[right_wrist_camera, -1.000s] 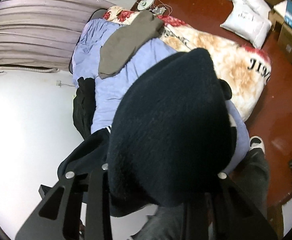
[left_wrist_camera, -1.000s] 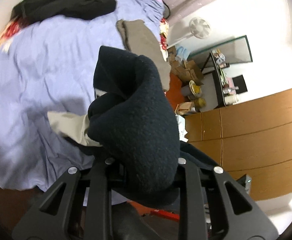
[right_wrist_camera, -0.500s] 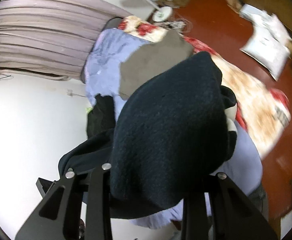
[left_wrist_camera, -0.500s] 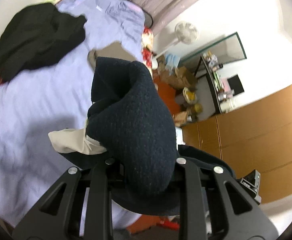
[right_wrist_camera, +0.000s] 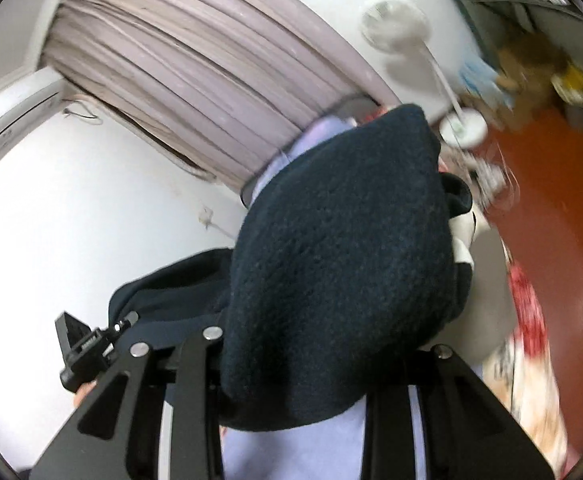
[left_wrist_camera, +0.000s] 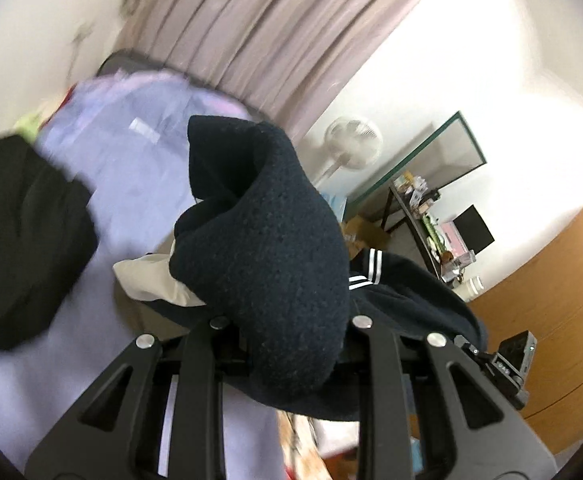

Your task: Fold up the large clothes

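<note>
While both grippers hold cloth up off the bed, here's the scene, big to small:

Bed: lilac sheet [left_wrist_camera: 139, 184] spreads across the left of the left wrist view, blurred, running up to the curtain [left_wrist_camera: 251, 28].
Black garment: a dark heap [left_wrist_camera: 23, 236] lies at the sheet's left edge.
Sweater: navy knit [left_wrist_camera: 267, 256], bunched thick and raised above the sheet, with white stripes at a cuff and a cream lining poking out on the left.
Left gripper: [left_wrist_camera: 287, 344] fingers pinching a fat fold of the sweater.
Right gripper: [right_wrist_camera: 323, 360] fingers clamped on another wad of the same sweater [right_wrist_camera: 343, 260], which hides most of the view.
Fan: white, standing [right_wrist_camera: 395, 24] beyond the bed's far corner.
</note>
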Tool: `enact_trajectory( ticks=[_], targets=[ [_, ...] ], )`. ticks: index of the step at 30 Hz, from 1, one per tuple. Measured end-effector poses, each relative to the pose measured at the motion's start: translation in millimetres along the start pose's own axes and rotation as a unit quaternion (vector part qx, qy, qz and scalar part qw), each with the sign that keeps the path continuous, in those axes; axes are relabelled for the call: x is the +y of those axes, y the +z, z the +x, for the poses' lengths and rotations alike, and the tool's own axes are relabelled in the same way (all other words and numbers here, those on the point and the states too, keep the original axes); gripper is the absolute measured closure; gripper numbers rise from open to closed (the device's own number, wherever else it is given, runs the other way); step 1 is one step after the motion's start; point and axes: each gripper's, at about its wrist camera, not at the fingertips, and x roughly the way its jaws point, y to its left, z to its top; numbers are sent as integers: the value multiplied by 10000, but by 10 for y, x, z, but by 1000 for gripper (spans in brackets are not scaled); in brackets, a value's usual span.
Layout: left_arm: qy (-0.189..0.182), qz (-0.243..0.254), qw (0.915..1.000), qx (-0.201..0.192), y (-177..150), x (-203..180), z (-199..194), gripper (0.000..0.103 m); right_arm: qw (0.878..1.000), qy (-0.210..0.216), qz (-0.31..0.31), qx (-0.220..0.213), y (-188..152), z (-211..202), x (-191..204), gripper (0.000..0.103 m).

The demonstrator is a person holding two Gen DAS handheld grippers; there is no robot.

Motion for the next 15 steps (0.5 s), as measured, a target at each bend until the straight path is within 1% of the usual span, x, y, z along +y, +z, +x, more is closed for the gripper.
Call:
enact_trajectory(
  ticks=[1,2,3,4,5,6,7,9,10,11,12,13,14,15],
  targets=[
    [-86,144,9998,-141,0,25,112,79,9998,66,-126,-119,-37,127,-163,73],
    [-201,410,9984,-331,-40,109,306,79,9997,105,-130,-157,-99,225,-327,73],
    [-265,558,9973,-394,-109,216,492,78,9998,98,-50,-167,-220,394,-602,72],
    [-276,631,9971,-333,-238,415,800,78,9999,23,87,-109,-387,585,-899,72],
    [-180,644,9976,-188,-391,615,1079,78,9997,-43,222,-5,-514,737,-1146,72],
    [-13,638,9980,-12,-552,804,1341,78,9988,-217,401,179,-726,960,-1479,72],
    [157,639,9977,183,-712,980,1574,78,9976,-372,503,293,-872,1120,-1686,72],
    [570,585,9944,672,-1148,1424,2089,79,9915,-669,878,694,-1339,1507,-2281,72],
    [703,485,9924,884,-1351,1644,2276,79,9869,-724,1157,859,-1574,1647,-2555,72],
    [832,271,9905,1064,-1617,1924,2462,79,9830,-761,1375,948,-1743,1728,-2742,72],
    [885,116,9894,1149,-1763,2092,2544,78,9779,-788,1633,1038,-1926,1805,-2943,71],
    [892,-35,9886,1216,-1901,2252,2628,74,9744,-760,1816,1088,-2038,1849,-3066,69],
    [930,-154,9875,1264,-1975,2372,2679,70,9710,-684,1999,1117,-2154,1892,-3186,67],
    [1000,-267,9862,1295,-2042,2487,2719,63,9699,-662,2040,1151,-2214,1924,-3229,64]
  ],
)
